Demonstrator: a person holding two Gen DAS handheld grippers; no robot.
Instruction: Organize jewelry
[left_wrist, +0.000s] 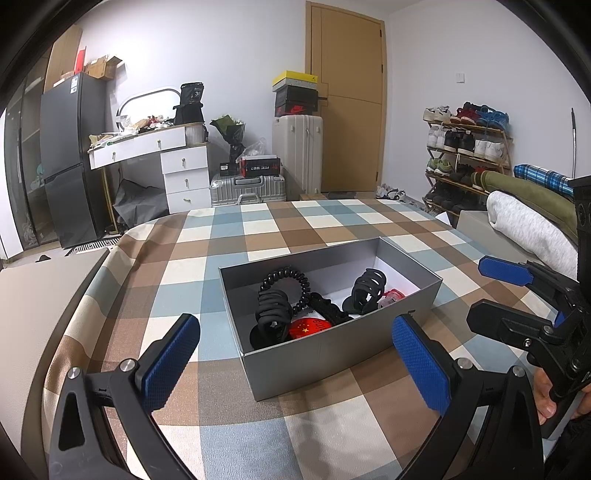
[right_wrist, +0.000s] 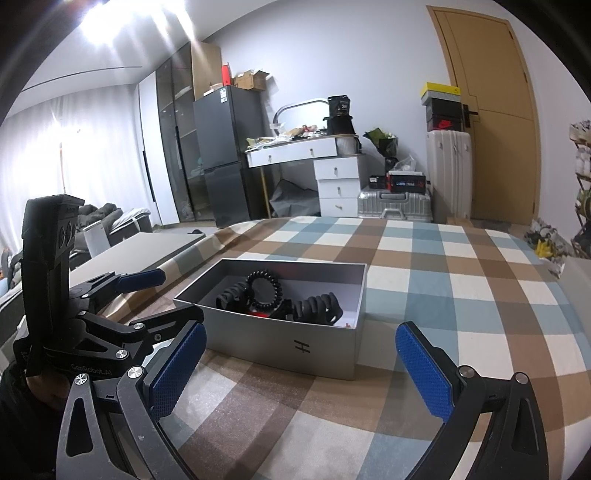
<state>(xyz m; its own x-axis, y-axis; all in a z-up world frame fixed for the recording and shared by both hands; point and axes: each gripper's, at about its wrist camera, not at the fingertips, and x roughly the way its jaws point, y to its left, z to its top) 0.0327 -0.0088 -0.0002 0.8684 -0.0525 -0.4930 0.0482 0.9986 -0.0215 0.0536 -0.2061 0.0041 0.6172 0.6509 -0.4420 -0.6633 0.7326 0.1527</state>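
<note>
An open grey box (left_wrist: 332, 350) (right_wrist: 280, 347) sits on the checked tablecloth (left_wrist: 258, 229). Inside lie a black spiral hair tie (left_wrist: 286, 280) (right_wrist: 264, 291), two black claw clips (left_wrist: 271, 317) (left_wrist: 365, 291), a black strap (left_wrist: 328, 310), a red badge with stars (left_wrist: 310, 328) and a small red and clear piece (left_wrist: 391, 297). My left gripper (left_wrist: 295, 363) (right_wrist: 162, 299) is open and empty, just short of the box's near-left corner. My right gripper (right_wrist: 301, 369) (left_wrist: 491, 291) is also open and empty, in front of the wall marked with an H.
The table's rounded edge (left_wrist: 85, 295) falls away to the left, beside a grey surface (left_wrist: 40, 295). Folded grey and green fabric (left_wrist: 528, 225) lies at the right. Beyond the table stand suitcases (left_wrist: 247, 188), a white dresser (left_wrist: 184, 173), a shoe rack (left_wrist: 465, 155) and a door (left_wrist: 351, 110).
</note>
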